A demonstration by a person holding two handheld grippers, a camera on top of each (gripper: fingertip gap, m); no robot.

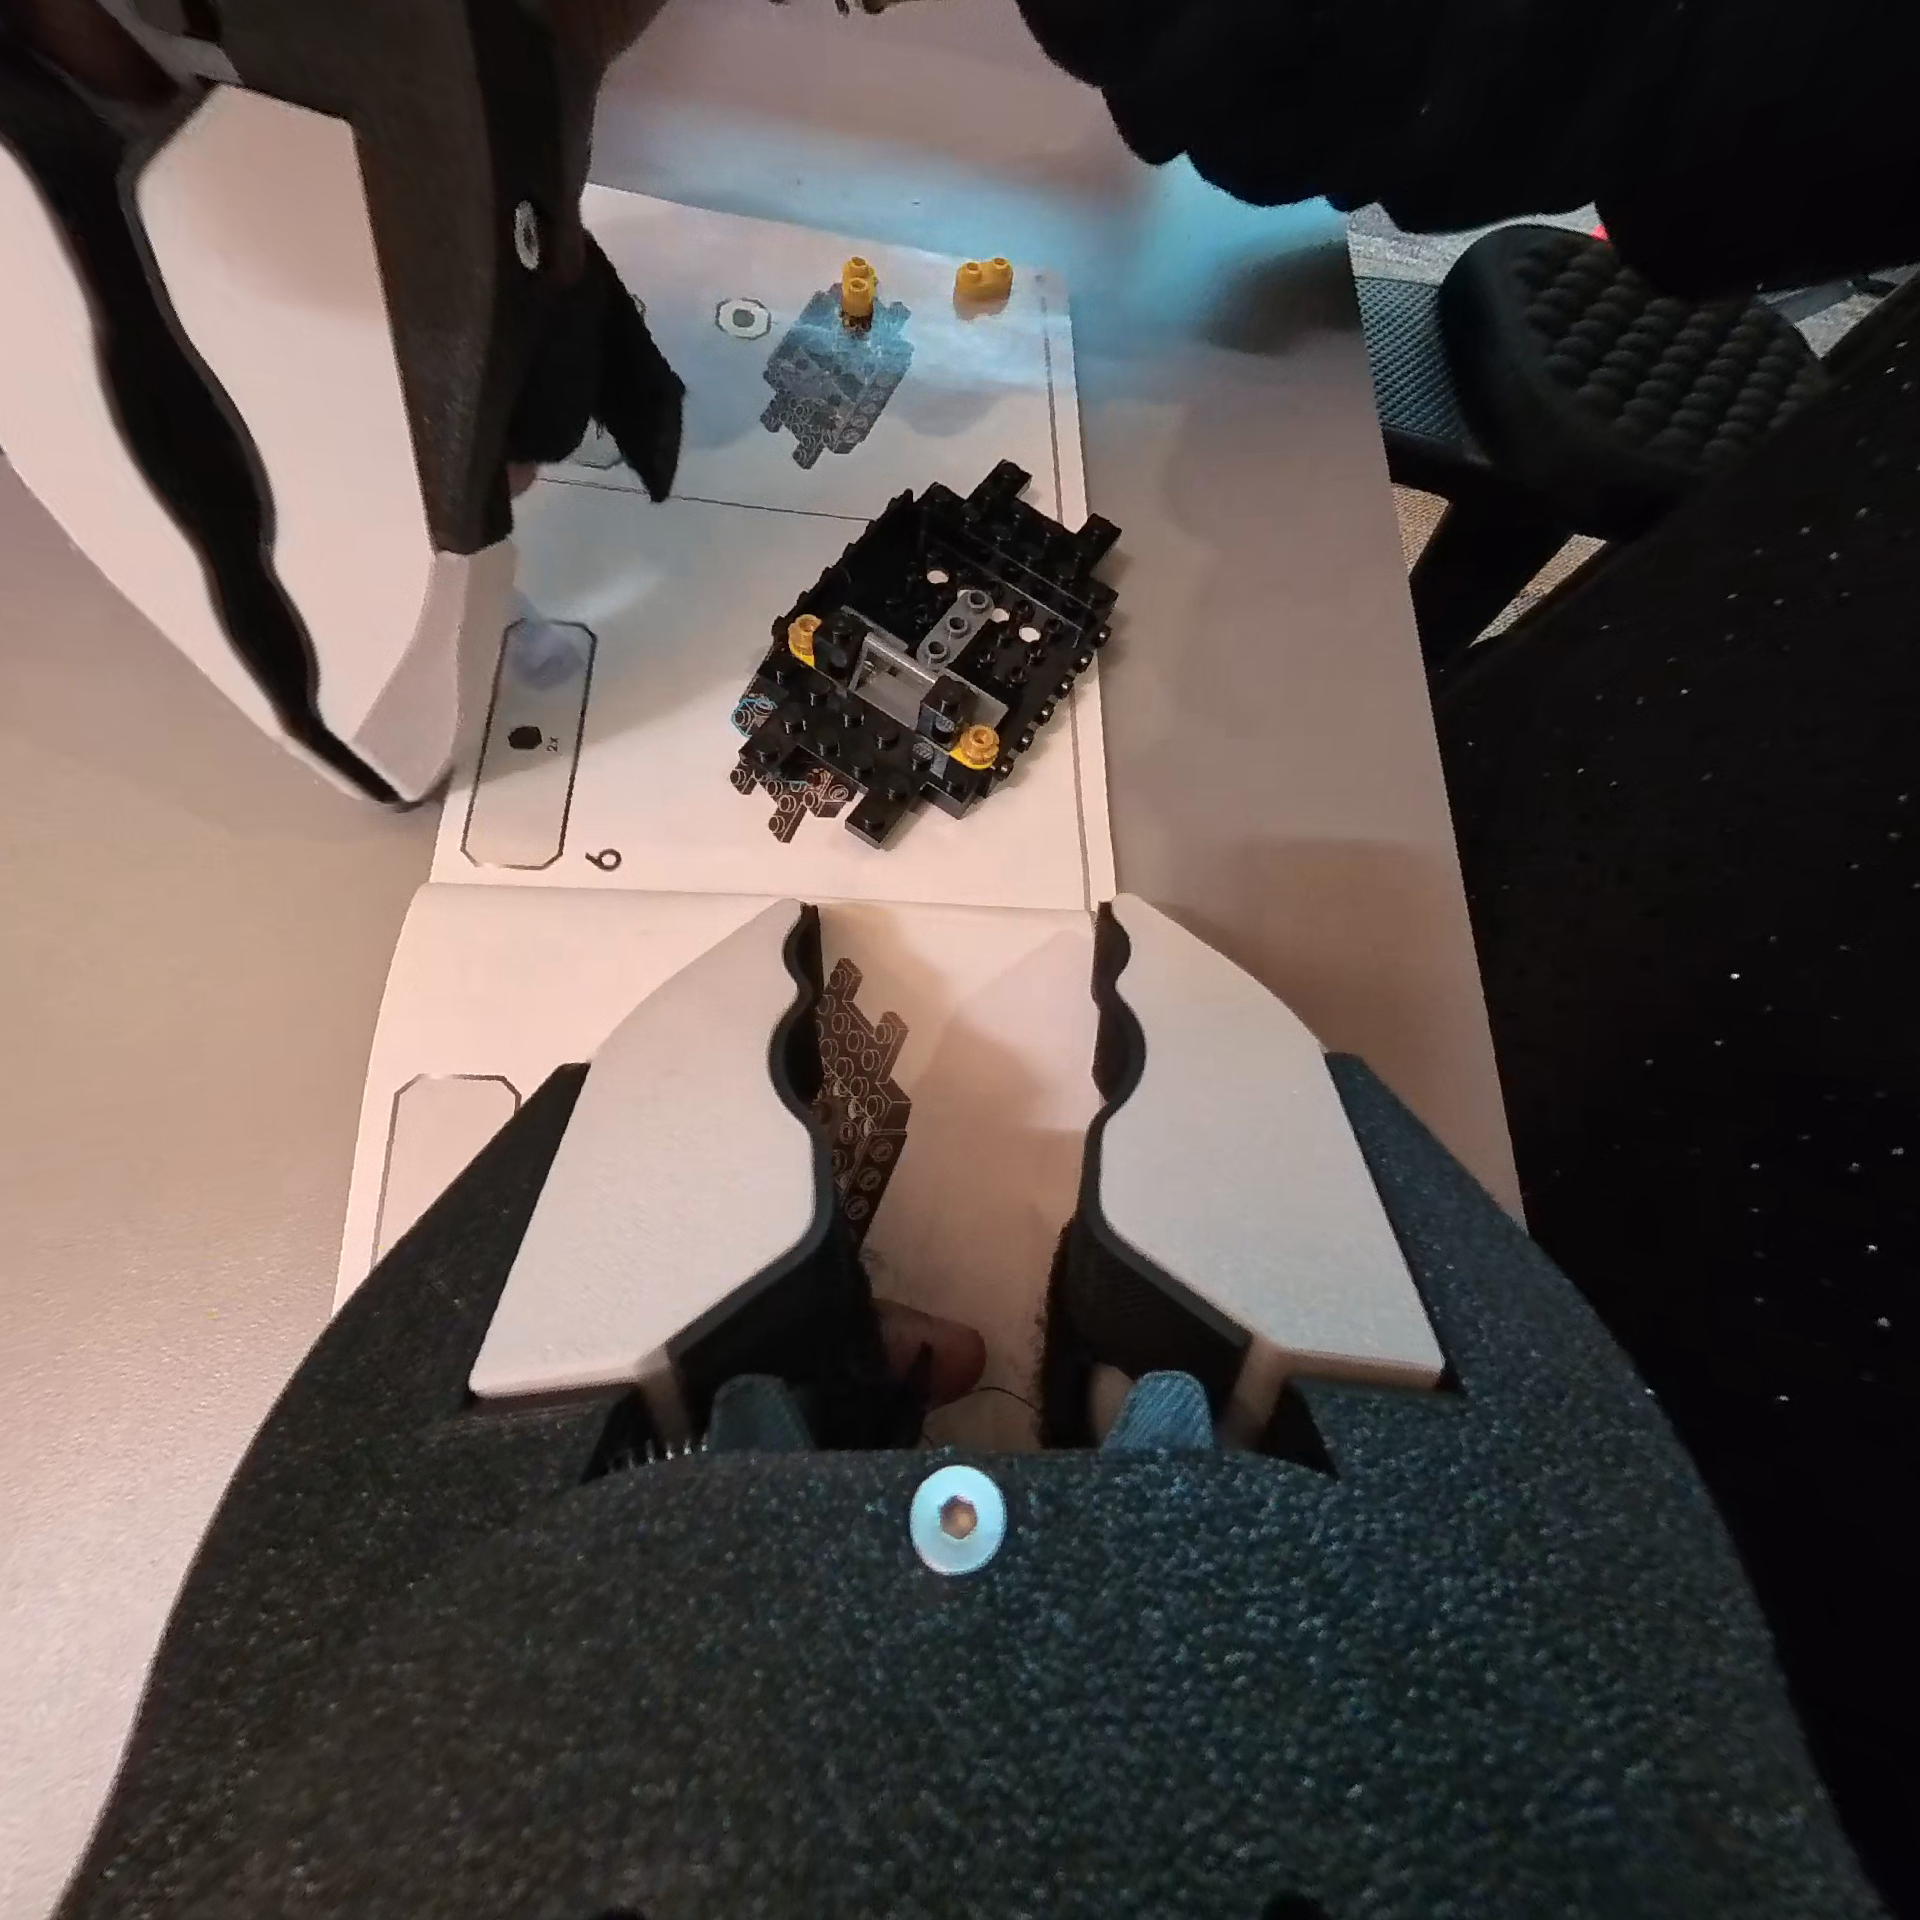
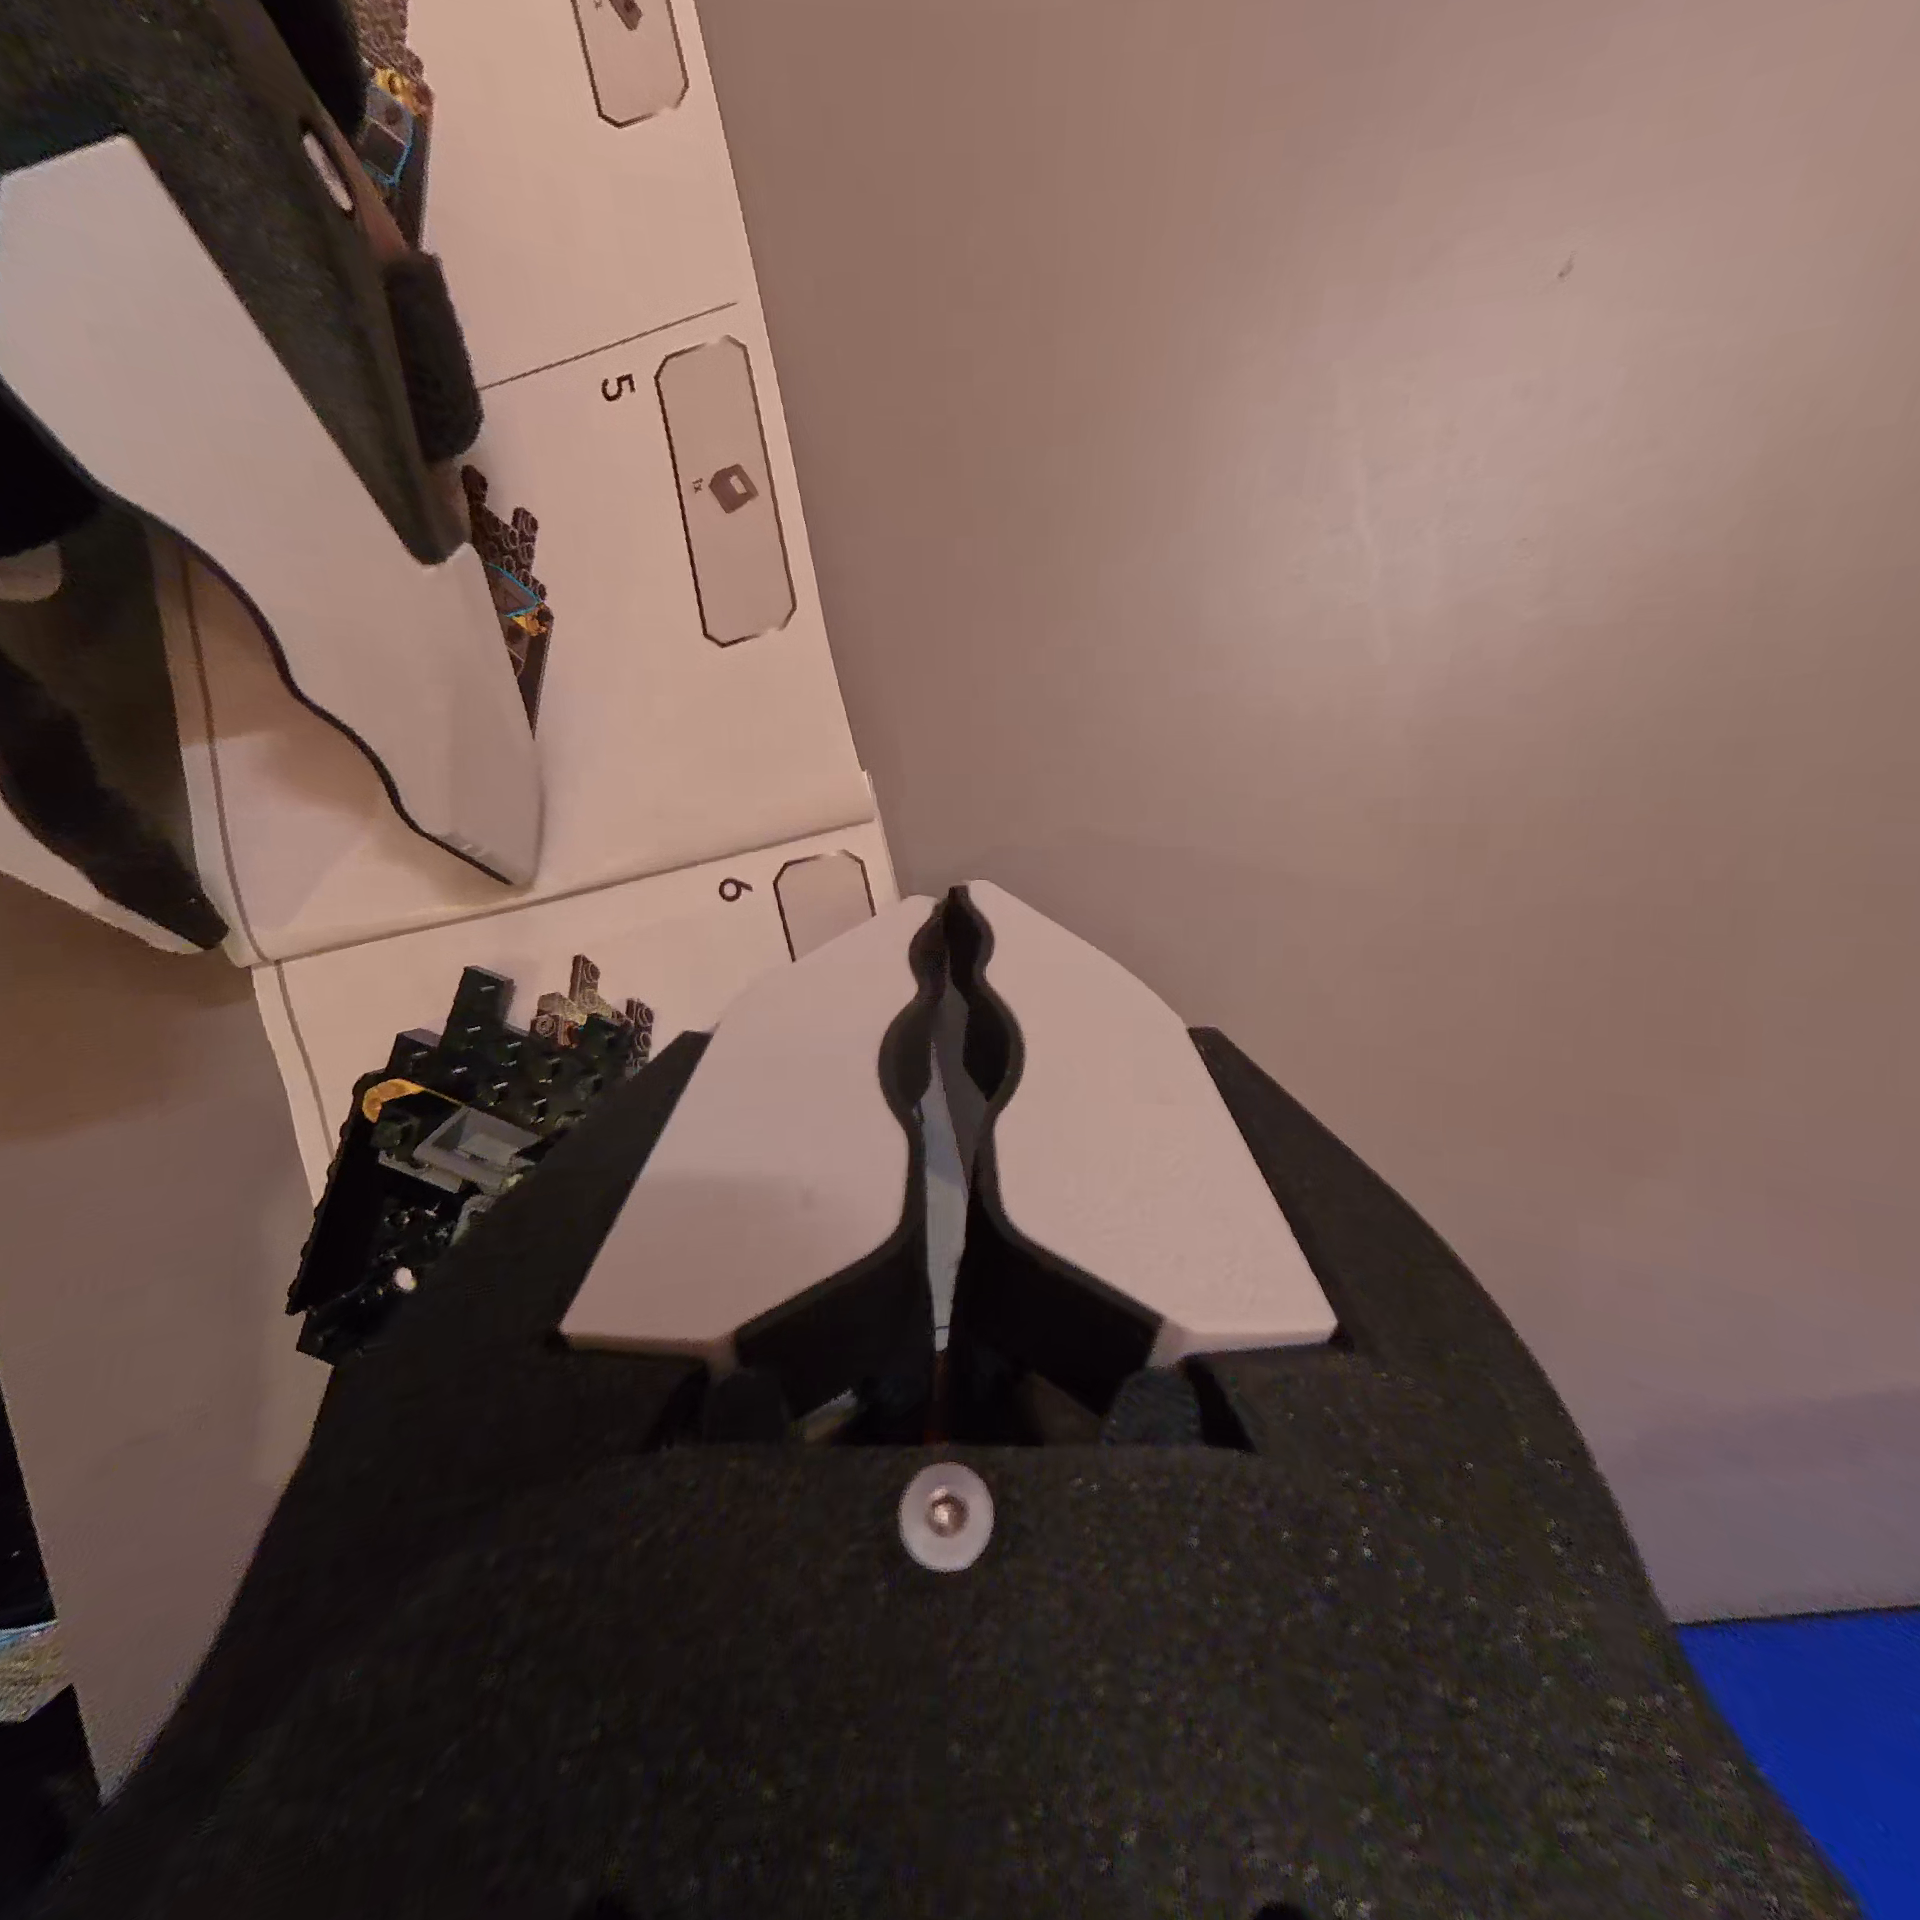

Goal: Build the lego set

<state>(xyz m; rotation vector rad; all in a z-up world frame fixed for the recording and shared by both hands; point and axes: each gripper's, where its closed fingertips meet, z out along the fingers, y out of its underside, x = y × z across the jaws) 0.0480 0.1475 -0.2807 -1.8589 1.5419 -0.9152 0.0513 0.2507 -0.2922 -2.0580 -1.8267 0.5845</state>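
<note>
A black lego build (image 1: pixel 925 655) with grey parts and two yellow round studs lies on the open instruction booklet (image 1: pixel 665 582). It also shows in the right wrist view (image 2: pixel 447 1122), left of my right gripper. My left gripper (image 1: pixel 956 925) is open and empty, hovering over the booklet just short of the build. My right gripper (image 2: pixel 956 899) is shut, its pads meeting at the tip with nothing seen between them. In the left wrist view it (image 1: pixel 416 784) comes down at the booklet's left edge. Two loose yellow pieces (image 1: pixel 857 281) (image 1: pixel 982 281) sit on the far page.
The beige table (image 2: pixel 1351 520) stretches to the right of the booklet. A black office chair (image 1: pixel 1610 343) and dark fabric (image 1: pixel 1714 1039) border the table's right side. A blue surface (image 2: pixel 1808 1766) shows at the lower right. My left gripper (image 2: pixel 358 904) hangs over the booklet's page.
</note>
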